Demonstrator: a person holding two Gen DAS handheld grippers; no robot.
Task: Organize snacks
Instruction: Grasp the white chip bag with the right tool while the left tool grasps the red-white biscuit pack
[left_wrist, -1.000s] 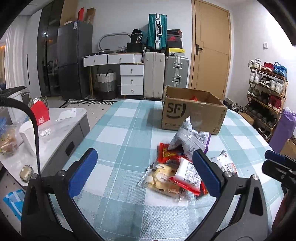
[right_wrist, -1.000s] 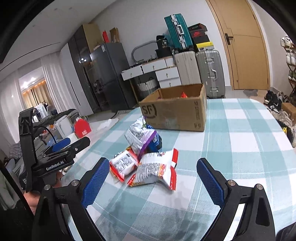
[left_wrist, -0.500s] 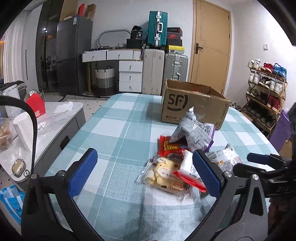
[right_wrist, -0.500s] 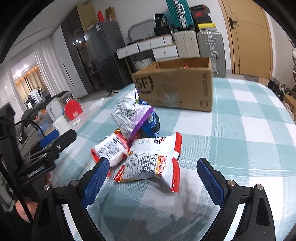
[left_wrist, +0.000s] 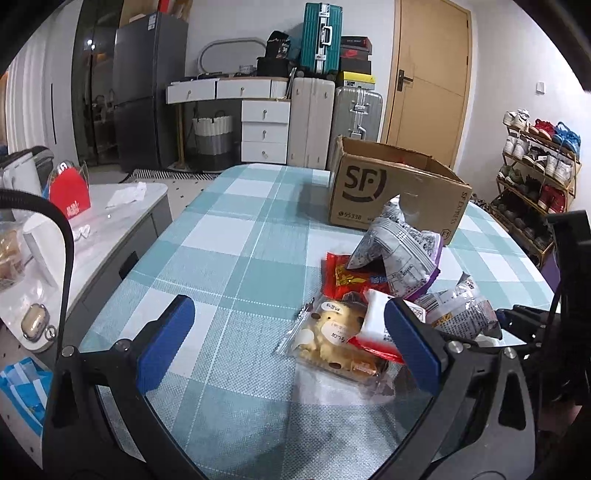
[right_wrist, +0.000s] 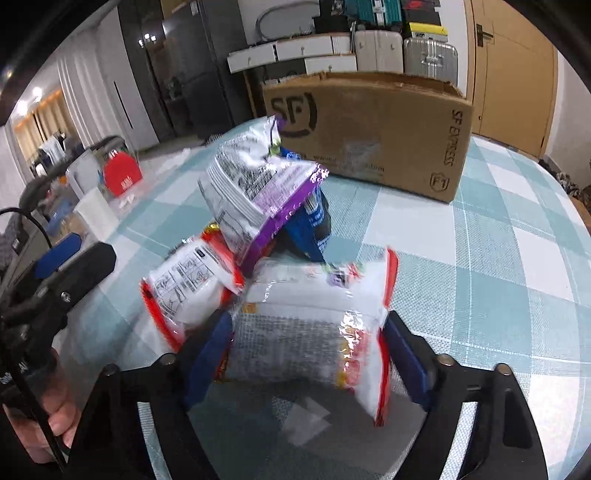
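two grippers over a checked table (left_wrist: 236, 236)
right gripper (right_wrist: 310, 354) jaws closing around the white-and-red snack bag (right_wrist: 310, 325) at the pile's near edge; left gripper (left_wrist: 288, 343) gapes empty beside the snacks, cardboard box (right_wrist: 373, 129) beyond.

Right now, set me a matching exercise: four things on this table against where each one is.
Things:
1. white-and-red packet
2. purple-edged bag
3. cardboard box
4. clear bun pack

Places:
A. far end of the table, behind the pile
B. between the right gripper's closing jaws
C. propped on top of the pile
D. in front of the left gripper

Pairs: 1-B, 2-C, 3-A, 4-D
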